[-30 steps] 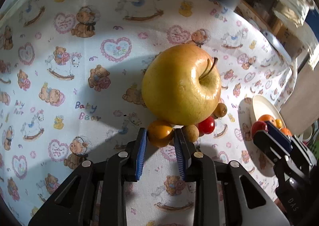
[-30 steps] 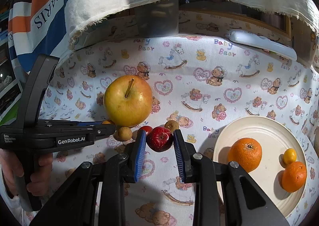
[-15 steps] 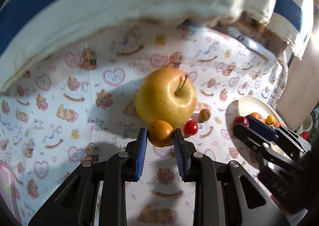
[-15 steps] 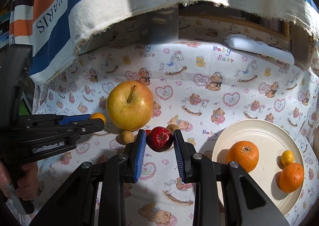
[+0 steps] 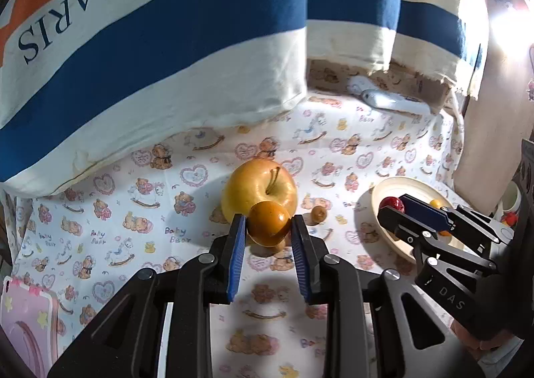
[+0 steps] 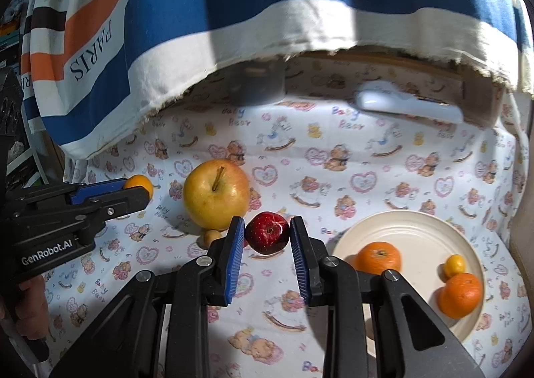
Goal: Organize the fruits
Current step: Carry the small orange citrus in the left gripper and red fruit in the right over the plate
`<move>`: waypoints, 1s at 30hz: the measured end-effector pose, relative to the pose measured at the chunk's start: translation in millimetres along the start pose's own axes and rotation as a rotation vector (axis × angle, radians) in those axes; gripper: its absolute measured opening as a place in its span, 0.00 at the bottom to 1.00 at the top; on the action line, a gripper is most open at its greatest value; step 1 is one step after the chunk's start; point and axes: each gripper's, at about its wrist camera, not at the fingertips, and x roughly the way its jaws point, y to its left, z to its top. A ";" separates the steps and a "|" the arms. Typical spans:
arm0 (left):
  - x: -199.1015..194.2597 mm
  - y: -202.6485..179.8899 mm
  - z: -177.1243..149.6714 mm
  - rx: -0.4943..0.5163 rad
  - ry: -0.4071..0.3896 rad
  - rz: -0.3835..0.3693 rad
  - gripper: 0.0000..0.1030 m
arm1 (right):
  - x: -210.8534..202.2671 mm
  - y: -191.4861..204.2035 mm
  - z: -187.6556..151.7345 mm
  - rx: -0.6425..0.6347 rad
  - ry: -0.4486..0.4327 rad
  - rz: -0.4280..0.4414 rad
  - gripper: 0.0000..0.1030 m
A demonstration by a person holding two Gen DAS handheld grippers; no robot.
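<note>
Left wrist view: I am pinching a small orange fruit (image 5: 268, 224) in the left hand-held gripper (image 5: 268, 233), in front of the yellow apple (image 5: 258, 191) sitting on the bear-print table (image 5: 333, 157). Right hand-held gripper (image 6: 267, 234) is clamping a small red apple (image 6: 267, 233) above the cloth, just left of the cream plate (image 6: 417, 231) carrying two oranges (image 6: 378, 257).

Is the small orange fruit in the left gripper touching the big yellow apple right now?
Apart. The right wrist view shows the small orange fruit held in the left gripper, with printed cloth visible between it and the yellow apple.
</note>
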 end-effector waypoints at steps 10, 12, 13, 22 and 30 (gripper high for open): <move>-17.3 -25.0 5.4 0.014 -0.017 -0.007 0.25 | -36.1 -21.4 -0.7 0.005 -0.048 -0.038 0.29; -16.6 -29.9 6.1 0.014 -0.013 -0.014 0.25 | -42.3 -27.1 -1.6 0.010 -0.056 -0.045 0.29; -15.8 -31.6 6.0 0.013 -0.012 -0.017 0.25 | -44.9 -29.3 -1.9 0.012 -0.061 -0.049 0.29; -5.9 -56.1 -0.5 0.031 0.004 -0.085 0.25 | -69.9 -60.6 -17.8 0.015 -0.073 -0.109 0.29; 11.9 -92.9 -6.9 0.064 0.035 -0.190 0.25 | -63.0 -96.9 -40.9 0.083 0.016 -0.123 0.29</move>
